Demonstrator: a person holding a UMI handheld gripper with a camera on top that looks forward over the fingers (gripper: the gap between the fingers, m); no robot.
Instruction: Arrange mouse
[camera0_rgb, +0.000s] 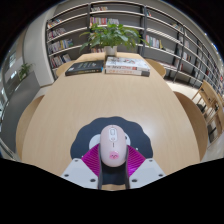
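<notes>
You have the small white hard-plastic computer mouse (114, 142) pinched at its sides between the gripper (112, 157) fingers' pink pads at the near edge of the round pale wooden table (100, 100); it looks light, stiff and probably slick, so grip mid-flank.

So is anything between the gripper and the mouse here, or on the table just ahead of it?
Nothing stands between them: the mouse already sits between the gripper fingers. Ahead, the round table is bare up to the books and potted plant at its far edge.
</notes>
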